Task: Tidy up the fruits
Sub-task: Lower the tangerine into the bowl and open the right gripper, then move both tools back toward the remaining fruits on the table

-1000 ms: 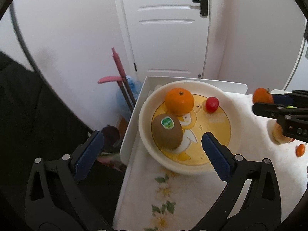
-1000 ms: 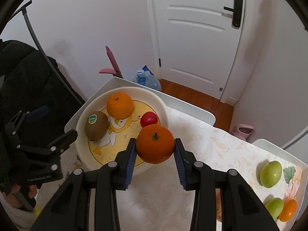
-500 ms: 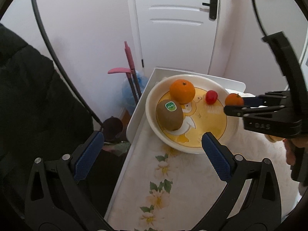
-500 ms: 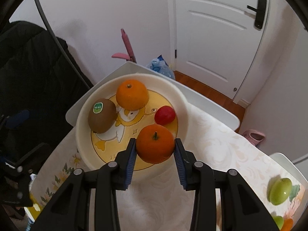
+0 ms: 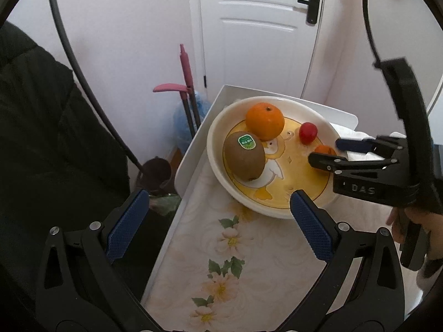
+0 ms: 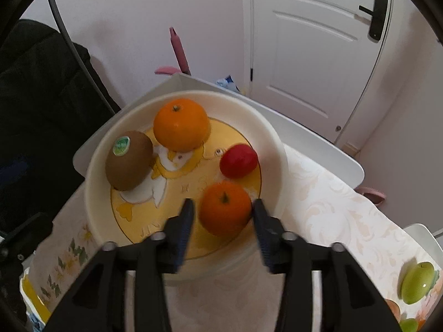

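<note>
Left of the bowl (image 6: 91,182), saw only a dark padded garment (image 5: 41,138) and the drop past the worktop (image 5: 249,249) edge; found no free surface on that side. Noted the left gripper (image 5: 217,196) at the bowl's near-left, fingers spread wide and empty, one tip out beyond the worktop edge, the other just short of the near rim. Behind the bowl and to its left, made out a pink handle (image 5: 185,66) against the wall, lower end lost behind the worktop.

Found the bowl tight in the worktop's far-left corner, rim close to both edges. Inside, from the left: a kiwi (image 6: 128,164) by the left wall, a large orange (image 6: 180,123) at the back close beside it, a red fruit (image 6: 238,160) toward the right wall, too blurred to name. Saw the small orange (image 6: 224,207) resting on the bowl's floor at the near right, just in front of the red fruit, between the fingers of the right gripper (image 6: 223,203). Had just been opening: a clear gap at the left finger, the right finger at or barely off the peel, could not tell which. From the left wrist, saw that orange mostly hidden behind those fingers.

Right of the bowl, found bare cloth with ample room; far beyond it, a green apple (image 6: 417,282) and more fruit (image 6: 393,308) cut off by the frame.
</note>
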### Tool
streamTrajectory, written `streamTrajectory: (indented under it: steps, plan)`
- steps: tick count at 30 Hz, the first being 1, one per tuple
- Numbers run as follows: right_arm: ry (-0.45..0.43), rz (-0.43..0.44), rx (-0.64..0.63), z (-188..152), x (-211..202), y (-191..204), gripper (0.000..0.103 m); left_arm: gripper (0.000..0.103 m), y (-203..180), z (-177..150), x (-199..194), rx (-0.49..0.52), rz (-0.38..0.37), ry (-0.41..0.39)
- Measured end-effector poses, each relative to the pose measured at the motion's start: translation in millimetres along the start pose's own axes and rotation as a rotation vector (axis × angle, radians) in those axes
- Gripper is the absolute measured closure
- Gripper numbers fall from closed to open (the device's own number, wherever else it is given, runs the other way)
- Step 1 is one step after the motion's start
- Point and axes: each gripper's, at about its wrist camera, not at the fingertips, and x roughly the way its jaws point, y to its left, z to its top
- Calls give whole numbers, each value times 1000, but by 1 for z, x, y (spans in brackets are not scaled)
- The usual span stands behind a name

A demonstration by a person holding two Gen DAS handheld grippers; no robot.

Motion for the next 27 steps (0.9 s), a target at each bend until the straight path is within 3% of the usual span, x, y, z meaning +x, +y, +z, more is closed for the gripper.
streamTrajectory:
  steps: [1,2,4,15,27]
  plan:
    - [-17,18,2,1,-3,0,40,0,0,0,-1,6,-1,0]
    - [-30,26,3,1,-5,1,19,0,0,-1,-2,10,-2,1]
    - [-50,21,-1,2,-9,2,1,0,1,0,-3,15,-3,2]
    - [-74,16,38,5,-32,2,1,0,2,7,-28,46,-15,-26]
    - [-100,-18,59,-1,-96,20,1,0,2,27,-79,92,-59,-110]
